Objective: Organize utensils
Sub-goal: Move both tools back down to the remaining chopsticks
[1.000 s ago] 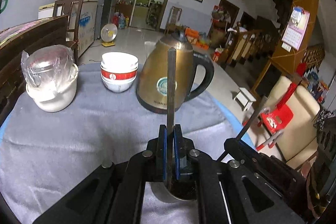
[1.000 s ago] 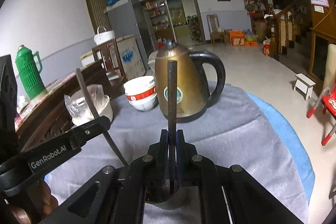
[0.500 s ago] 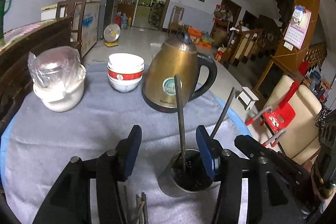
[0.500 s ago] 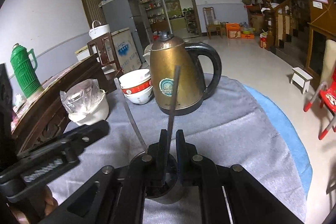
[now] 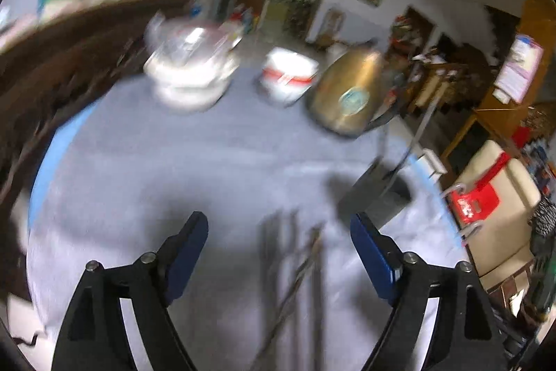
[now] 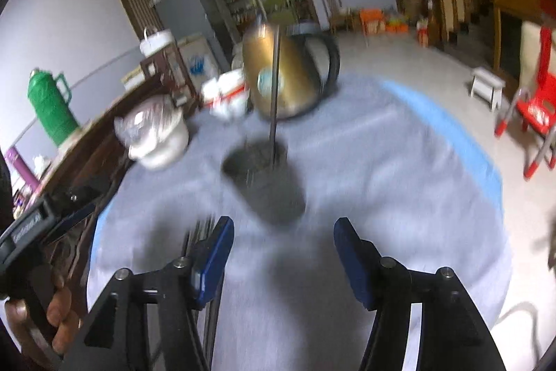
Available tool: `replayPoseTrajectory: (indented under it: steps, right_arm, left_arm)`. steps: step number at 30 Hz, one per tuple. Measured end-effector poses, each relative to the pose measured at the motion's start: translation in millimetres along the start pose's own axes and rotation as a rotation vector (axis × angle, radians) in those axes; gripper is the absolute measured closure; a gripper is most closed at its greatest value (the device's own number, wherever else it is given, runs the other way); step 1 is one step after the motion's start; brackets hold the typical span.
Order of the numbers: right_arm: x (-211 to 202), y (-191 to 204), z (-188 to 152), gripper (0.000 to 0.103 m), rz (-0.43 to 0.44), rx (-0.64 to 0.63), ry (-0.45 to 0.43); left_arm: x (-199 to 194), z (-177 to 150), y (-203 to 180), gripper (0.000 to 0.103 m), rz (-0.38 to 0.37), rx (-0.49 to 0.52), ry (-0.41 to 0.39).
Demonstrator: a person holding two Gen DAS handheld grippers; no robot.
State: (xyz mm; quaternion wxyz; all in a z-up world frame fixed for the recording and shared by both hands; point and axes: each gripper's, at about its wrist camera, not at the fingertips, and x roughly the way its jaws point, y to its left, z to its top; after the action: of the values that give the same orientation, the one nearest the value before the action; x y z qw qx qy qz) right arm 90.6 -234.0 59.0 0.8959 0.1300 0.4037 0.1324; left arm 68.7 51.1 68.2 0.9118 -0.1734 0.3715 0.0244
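Both frames were smeared by motion, so fine detail was lost. The left gripper (image 5: pixel 278 232) stood with its blue-padded black fingers spread wide and nothing between them, above a soft grey cloth (image 5: pixel 173 169) that covered the round table, a blue rim showing at the cloth's edge. Directly below that gripper lay a loose bundle of long, thin, dark utensils (image 5: pixel 299 273) flat on the cloth, their exact kind too blurred to tell. To their right stood a dark cylindrical holder (image 5: pixel 377 193) with two slim metal utensil handles (image 5: pixel 410 141) leaning out of it. The right gripper (image 6: pixel 281 246) was likewise parted wide and empty, the holder (image 6: pixel 264 169) just ahead of it with one straight dark rod (image 6: pixel 274 93) rising upright from it. Behind the holder sat a glossy brass-coloured kettle (image 6: pixel 278 75) with a black loop handle, stacked white bowls (image 6: pixel 229 93) banded in red, and a white pot (image 6: pixel 156 138) wrapped in crinkled clear plastic. A green ribbed thermos (image 6: pixel 52 106) stood on the dark wooden sideboard at left.
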Motion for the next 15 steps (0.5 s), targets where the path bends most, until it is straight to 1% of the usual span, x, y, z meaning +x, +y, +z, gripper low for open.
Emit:
replayPoseTrajectory:
  steps: [3,4,6,7,10,15]
  right_arm:
    - [10.7,5.6,-40.6,0.039,0.025,0.01,0.072]
    - [14.5,7.5,-49.5,0.039,0.03,0.01,0.091]
    - [20.4,13.4,-69.4,0.039,0.045,0.003,0.132]
    - [21.4,15.5,-73.9,0.039,0.048,-0.002,0.139]
    - [19.6,23.1,-80.5,0.039,0.057,-0.027,0.147]
    - [16.7,28.3,-84.5,0.04,0.077,-0.042,0.157]
  left_arm:
    - [10.4,-25.7,32.8,0.019,0.061,-0.038,0.089]
    - [12.5,-32.8,43.1,0.019,0.078,-0.058,0.116]
    - [12.6,-44.7,62.4,0.019,0.106,-0.098,0.141]
    - [11.6,-49.1,70.7,0.019,0.124,-0.118,0.148]
    - [8.5,-55.8,79.1,0.019,0.136,-0.137,0.158]
    - [1.5,-61.7,64.9,0.019,0.148,-0.09,0.166]
